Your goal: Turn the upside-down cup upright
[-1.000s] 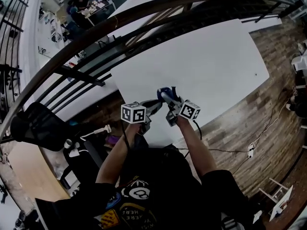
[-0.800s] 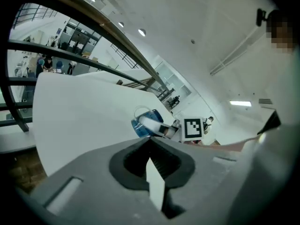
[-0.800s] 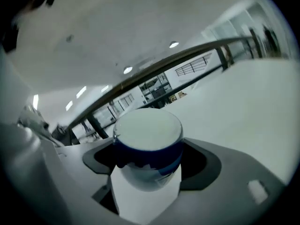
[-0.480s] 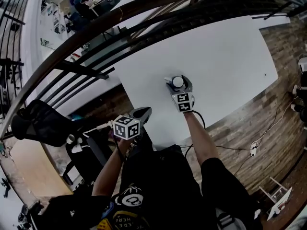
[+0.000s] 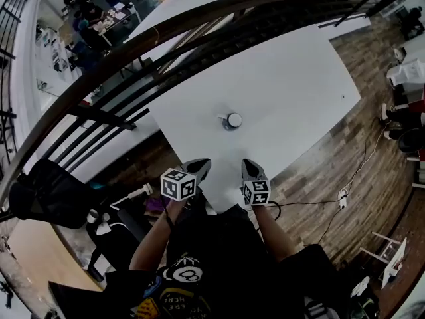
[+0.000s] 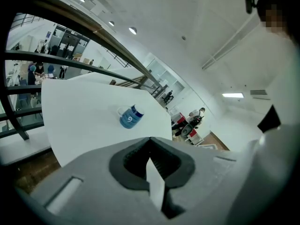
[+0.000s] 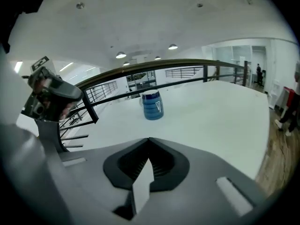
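Cup [image 5: 232,120] upright on table [image 5: 292,85], mouth up, long axis vertical.

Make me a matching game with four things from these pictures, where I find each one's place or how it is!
Things:
1. blue ceramic mug
2. left gripper
3. dark curved handrail
4. brown wooden plank floor

Places or states:
A. beyond the far side of the white table
B. jaws shut, nothing between them
C. lower than the table, at its right in the head view
D. standing open end up on the table

Pairs: 1-D, 2-B, 3-A, 4-C
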Demonstrator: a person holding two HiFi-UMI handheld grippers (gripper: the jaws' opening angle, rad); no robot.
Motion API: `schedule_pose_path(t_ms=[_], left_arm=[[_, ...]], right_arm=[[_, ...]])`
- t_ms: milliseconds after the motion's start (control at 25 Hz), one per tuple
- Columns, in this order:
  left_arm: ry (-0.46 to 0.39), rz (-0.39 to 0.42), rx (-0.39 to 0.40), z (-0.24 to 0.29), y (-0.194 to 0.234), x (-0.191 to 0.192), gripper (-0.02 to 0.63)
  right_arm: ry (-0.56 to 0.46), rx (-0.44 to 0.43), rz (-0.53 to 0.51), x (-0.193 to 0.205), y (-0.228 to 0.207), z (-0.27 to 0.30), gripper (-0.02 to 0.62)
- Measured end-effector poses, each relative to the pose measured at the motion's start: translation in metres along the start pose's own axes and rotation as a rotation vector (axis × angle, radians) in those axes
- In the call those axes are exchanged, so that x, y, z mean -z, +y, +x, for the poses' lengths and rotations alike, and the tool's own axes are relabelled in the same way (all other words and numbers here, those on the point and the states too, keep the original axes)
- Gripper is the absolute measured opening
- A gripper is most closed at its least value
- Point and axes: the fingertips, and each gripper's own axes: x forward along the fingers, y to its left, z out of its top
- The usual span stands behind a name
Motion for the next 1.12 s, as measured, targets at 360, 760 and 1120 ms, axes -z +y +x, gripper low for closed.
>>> schedule_pose_path(t_ms=[360,760,1120], left_arm=[[-0.020,0.358,-0.138,-0.035,-0.061,0.012,0.005],[-0.086,0.465,-0.240,-0.072,-0.216,0.152,0.005],[-0.114,0.492,-0.236,-0.109,-0.260,0.189,0.005]], right_arm=[[-0.183,-0.063,0.205,-0.014,0.044,-0.114,-0.003],[-0.315,-0.234,0.145,0.023,0.092,-0.280,-0.003],[-0.317,-0.170,0.107,0.060,0.097,-0.355,-0.003]])
